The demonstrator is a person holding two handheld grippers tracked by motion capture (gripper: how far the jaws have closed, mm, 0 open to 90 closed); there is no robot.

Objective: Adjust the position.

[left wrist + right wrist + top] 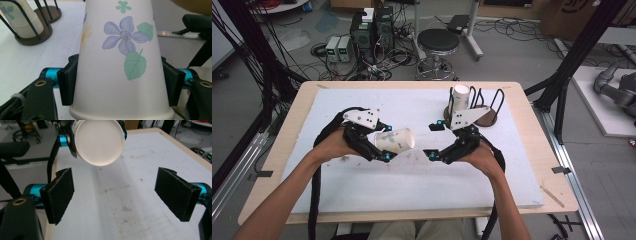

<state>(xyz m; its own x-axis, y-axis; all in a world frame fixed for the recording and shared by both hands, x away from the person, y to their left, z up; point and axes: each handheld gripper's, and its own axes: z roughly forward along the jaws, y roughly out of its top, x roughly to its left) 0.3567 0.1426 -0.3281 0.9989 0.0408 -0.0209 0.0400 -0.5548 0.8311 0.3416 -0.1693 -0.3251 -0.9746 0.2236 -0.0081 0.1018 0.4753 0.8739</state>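
Note:
A white paper cup (396, 140) printed with flowers lies on its side in the air above the white board, and my left gripper (387, 143) is shut on it. In the left gripper view both pads press the sides of the cup (120, 62) close to its rim, with my left gripper (120, 85) around it. My right gripper (435, 140) stands open a short way to the right, facing the cup's base. In the right gripper view my right gripper (115, 195) has nothing between its jaws. The cup's round bottom (99, 141) hangs ahead, at the upper left.
A black wire cup rack (486, 107) on brown bases stands at the back right of the white board (412, 185), with a stack of paper cups (461, 98) in it. A stool (438, 42) and computers (372, 27) are on the floor beyond the table.

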